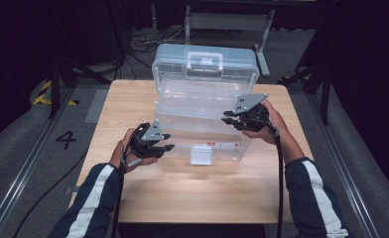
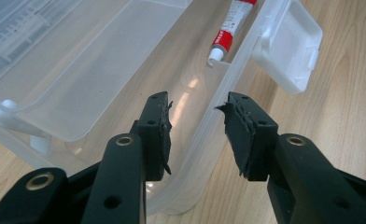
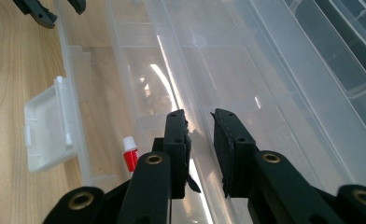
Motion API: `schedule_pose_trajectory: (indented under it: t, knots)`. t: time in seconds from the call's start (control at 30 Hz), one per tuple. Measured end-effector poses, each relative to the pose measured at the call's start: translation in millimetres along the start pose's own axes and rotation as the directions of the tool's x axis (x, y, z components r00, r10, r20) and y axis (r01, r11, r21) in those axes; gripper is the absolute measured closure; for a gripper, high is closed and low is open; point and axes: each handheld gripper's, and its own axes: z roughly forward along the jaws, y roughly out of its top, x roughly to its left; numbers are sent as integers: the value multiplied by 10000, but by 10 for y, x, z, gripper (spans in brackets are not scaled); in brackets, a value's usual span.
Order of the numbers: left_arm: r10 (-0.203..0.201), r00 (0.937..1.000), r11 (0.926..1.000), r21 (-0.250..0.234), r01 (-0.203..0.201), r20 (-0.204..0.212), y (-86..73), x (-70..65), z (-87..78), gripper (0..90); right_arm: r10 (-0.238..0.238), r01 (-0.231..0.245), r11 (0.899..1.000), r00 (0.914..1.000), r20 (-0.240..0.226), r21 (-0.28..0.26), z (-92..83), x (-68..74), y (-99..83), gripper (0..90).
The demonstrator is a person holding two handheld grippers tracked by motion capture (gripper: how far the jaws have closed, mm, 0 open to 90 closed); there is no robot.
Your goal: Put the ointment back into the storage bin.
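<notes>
Clear storage box [image 1: 202, 106] stands lid-up on the table [image 1: 182, 193]. Left claw [image 2: 197, 128], jaws apart, straddles its front wall; right claw [image 3: 200, 140], jaws apart, straddles the inner tray's rim [image 3: 181, 107]. Likely next: clamp and shift the tray.

One clear plastic toolbox [image 1: 205, 106] stands open on one wooden tabletop [image 1: 182, 193]. The box has one lid, one carrying handle [image 1: 204, 61] on that lid, and one white latch [image 1: 201, 154] hanging at its front wall. Inside it lies one tube [image 2: 228, 29], red and white with a white cap. Two grippers are present, the left gripper [image 1: 166, 141] and the right gripper [image 1: 228, 118], each with two black jaws and one grey three-cornered plate on top. Two hands hold them, and two dark sleeves with white stripes show. One painted numeral [image 1: 66, 139] marks the floor.
</notes>
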Motion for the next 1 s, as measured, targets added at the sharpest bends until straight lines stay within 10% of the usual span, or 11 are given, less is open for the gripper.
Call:
schedule_pose_trajectory:
  t: [0.6, 1.0]
  knots:
    - [-415, 9966, 9965, -753, 362, -705, -62, 204, -354, 601, 166, -164, 9994, 9998, 52, -319, 7, 14, -35, 750]
    - [-1266, 9798, 9878, -1097, 1104, -1547, -129, 417, -506, 650, 221, -220, 9990, 9998, 28, -387, 2, 28, -60, 749]
